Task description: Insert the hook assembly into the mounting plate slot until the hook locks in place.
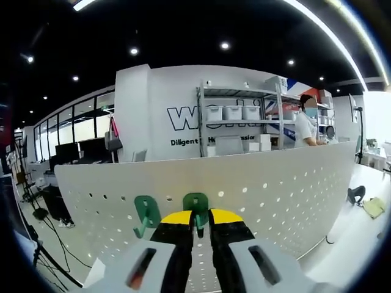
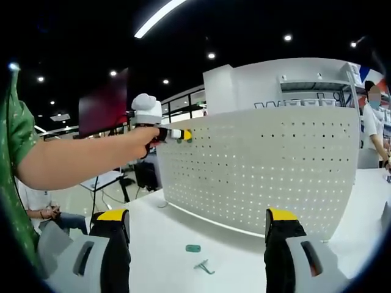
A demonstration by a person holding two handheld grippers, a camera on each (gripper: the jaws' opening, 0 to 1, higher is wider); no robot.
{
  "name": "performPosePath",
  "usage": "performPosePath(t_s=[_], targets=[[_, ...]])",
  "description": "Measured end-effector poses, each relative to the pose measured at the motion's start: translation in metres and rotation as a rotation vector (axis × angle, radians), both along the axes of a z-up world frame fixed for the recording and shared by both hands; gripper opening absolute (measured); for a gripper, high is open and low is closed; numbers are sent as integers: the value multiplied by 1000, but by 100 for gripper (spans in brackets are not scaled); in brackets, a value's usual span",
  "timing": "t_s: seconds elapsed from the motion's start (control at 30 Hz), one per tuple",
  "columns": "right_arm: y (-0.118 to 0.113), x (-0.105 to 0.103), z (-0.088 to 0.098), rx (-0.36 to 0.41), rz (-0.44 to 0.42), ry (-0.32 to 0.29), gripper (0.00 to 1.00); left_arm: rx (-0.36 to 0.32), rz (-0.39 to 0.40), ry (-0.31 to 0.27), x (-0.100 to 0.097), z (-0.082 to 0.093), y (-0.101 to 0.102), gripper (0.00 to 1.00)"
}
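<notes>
Two green hooks sit on the white perforated mounting plate (image 1: 244, 183) in the left gripper view: one hook (image 1: 146, 213) hangs on the board at about ten o'clock from the jaw tips, and the second hook (image 1: 196, 206) stands right at the yellow tips of the left gripper (image 1: 195, 218). Those jaws are drawn close together with the hook's stem between them (the pinch looks firm, though the contact itself is partly hidden). Behind the plate rise metal shelves with white bins (image 1: 232, 113), and a person in a white top (image 1: 303, 128) stands at two o'clock.

From the right gripper view, the plate (image 2: 275, 171) stands upright on a white table (image 2: 177, 244). The right gripper (image 2: 197, 229) has its jaws spread wide, nothing between them. Straight ahead on the table lie a small green piece (image 2: 193, 248) and, just nearer, a thin metal hook part (image 2: 204, 267), close together but apart. At ten o'clock a bare forearm (image 2: 79, 162) reaches to the plate's left edge, its hand (image 2: 137, 141) holding the other gripper (image 2: 174, 134), yellow tips against the board.
</notes>
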State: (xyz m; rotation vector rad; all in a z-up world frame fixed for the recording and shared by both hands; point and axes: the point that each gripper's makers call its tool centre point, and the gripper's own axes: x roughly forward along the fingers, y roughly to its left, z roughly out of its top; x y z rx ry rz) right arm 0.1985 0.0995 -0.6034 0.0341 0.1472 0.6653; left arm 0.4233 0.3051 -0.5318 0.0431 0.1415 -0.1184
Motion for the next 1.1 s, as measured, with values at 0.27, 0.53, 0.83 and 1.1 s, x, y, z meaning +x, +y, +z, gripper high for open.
performPosePath(t_s=[0.27, 0.53, 0.83, 1.1], targets=[[-1, -1, -1, -6, -3, 2, 93, -28, -24, -32, -2, 0, -3, 15], [2, -1, -2, -14, 1, 6, 93, -48, -54, -60, -3, 0, -6, 19], [6, -2, -1, -27, 10, 8, 93, -73, -89, -99, -5, 0, -8, 24], [9, -2, 0, -35, 15, 8, 93, -89, -98, -113, -7, -2, -8, 32]])
